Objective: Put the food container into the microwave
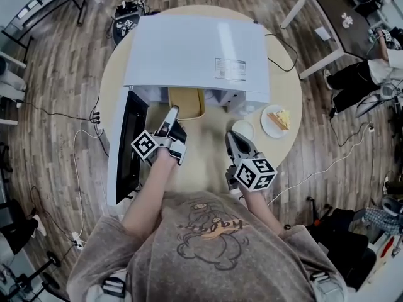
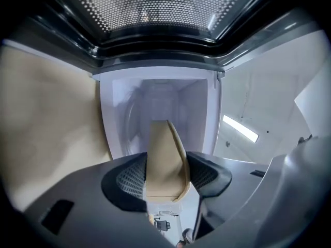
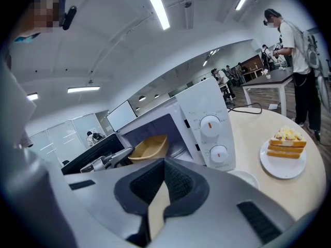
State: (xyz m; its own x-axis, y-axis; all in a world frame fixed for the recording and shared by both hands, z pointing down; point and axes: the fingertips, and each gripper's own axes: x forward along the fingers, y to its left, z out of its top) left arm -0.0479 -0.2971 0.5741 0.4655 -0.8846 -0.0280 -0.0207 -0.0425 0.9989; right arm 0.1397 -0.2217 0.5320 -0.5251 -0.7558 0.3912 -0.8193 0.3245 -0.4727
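Food container (image 1: 186,102), a shallow tan tub, sits at the mouth of the white microwave (image 1: 195,49) in the upper centre of the head view. Its near wall is pinched between the clenched jaws of the left gripper (image 1: 171,112). The left gripper view confirms the hold: both ribbed pads press on the tub's wall, the pale oven cavity lies straight ahead, and the perforated door window runs across the top of the frame. The microwave door (image 1: 133,145) stands swung wide at centre left. The right gripper (image 1: 233,138), lower right of centre, hangs over the round table (image 1: 201,162) with its jaws closed together on nothing, taking no part in the carry. A slice of layered cake on a white plate (image 1: 277,119) and a small white dish (image 1: 242,129) rest at right, near the oven's control dials. The job looks well past halfway, with the door open and the container brought to the threshold and partly across it. Judging from these views, what remains is to push the tub fully onto the oven floor, let go and draw the gripper clear. Whether the door is then to be shut, the task does not say.
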